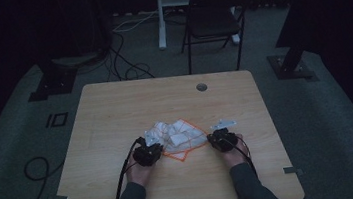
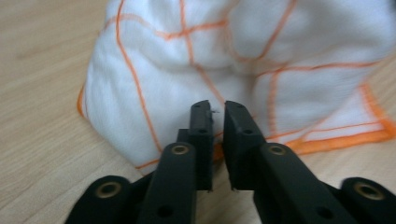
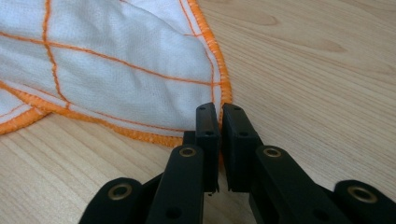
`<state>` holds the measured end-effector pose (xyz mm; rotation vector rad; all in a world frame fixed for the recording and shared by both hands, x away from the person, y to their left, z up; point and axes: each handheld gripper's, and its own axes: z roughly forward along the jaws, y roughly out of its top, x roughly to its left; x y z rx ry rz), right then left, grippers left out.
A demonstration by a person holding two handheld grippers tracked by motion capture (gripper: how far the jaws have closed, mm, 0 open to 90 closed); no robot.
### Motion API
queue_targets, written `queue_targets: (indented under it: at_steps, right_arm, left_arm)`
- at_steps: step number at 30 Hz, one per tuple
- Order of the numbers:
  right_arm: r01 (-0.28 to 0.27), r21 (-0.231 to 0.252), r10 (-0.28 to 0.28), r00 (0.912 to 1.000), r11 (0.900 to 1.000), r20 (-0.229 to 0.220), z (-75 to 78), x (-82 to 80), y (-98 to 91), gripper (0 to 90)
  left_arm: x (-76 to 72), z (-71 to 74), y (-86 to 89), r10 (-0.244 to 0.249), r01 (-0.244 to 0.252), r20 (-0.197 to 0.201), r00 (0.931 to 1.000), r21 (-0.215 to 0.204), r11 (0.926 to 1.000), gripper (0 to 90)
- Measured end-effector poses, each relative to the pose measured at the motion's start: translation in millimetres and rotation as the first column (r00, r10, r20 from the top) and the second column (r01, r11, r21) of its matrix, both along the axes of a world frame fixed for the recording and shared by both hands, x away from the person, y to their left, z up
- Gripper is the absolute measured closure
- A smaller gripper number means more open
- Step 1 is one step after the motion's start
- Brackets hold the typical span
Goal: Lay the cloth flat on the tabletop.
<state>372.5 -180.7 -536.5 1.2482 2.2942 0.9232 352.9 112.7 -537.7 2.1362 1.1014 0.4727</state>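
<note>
A white cloth [image 1: 181,134] with an orange grid and an orange hem lies crumpled on the middle of the wooden table [image 1: 115,111]. My left gripper [image 1: 156,145] is at the cloth's left edge. In the left gripper view its jaws [image 2: 218,109] stand nearly together, with the lower edge of the bunched cloth [image 2: 187,70] pinched between them. My right gripper [image 1: 214,138] is at the cloth's right edge. In the right gripper view it [image 3: 220,109] is shut on the orange hem at a corner of the cloth [image 3: 116,79], which lies flat there.
A round cable hole [image 1: 202,87] sits near the table's far edge. Beyond the table stand a black chair [image 1: 215,14] and a white desk leg [image 1: 160,21], with cables [image 1: 124,60] on the dark floor. Bare wood surrounds the cloth.
</note>
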Motion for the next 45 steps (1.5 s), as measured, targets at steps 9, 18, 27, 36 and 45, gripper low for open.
queue_targets:
  at_steps: [9, 18, 27, 36, 45]
  right_arm:
    - [0.019, -0.009, -0.019, 0.9998, 0.9998, 0.000, 0.5, -0.3, -8.6, 86.1]
    - [0.039, -0.020, -0.039, 0.9992, 0.9990, 0.003, 0.7, -0.3, -18.9, 86.3]
    - [0.063, -0.024, -0.064, 0.9980, 0.9977, -0.001, 1.2, -0.8, -31.1, 86.4]
    - [0.069, -0.014, -0.068, 0.9971, 0.9975, 0.035, 4.9, -3.2, -27.4, 80.3]
    - [-0.028, 0.019, 0.026, 0.9973, 0.9994, 0.068, 14.8, -15.0, -11.4, 72.2]
  left_arm:
    - [8.8, 1.2, 9.2, 0.024, -0.024, -0.008, 0.9997, 0.014, 0.9996, 85.5]
    - [18.5, 2.7, 31.5, 0.088, -0.087, -0.013, 0.9960, 0.030, 0.9957, 85.5]
    - [23.6, 3.6, 44.4, 0.125, -0.124, -0.015, 0.9921, 0.043, 0.9913, 85.4]
    - [10.1, 7.8, 23.0, 0.043, -0.043, -0.008, 0.9990, 0.041, 0.9982, 81.4]
    - [-0.9, 7.1, -6.8, -0.071, 0.071, -0.014, 0.9974, 0.002, 0.9975, 79.3]
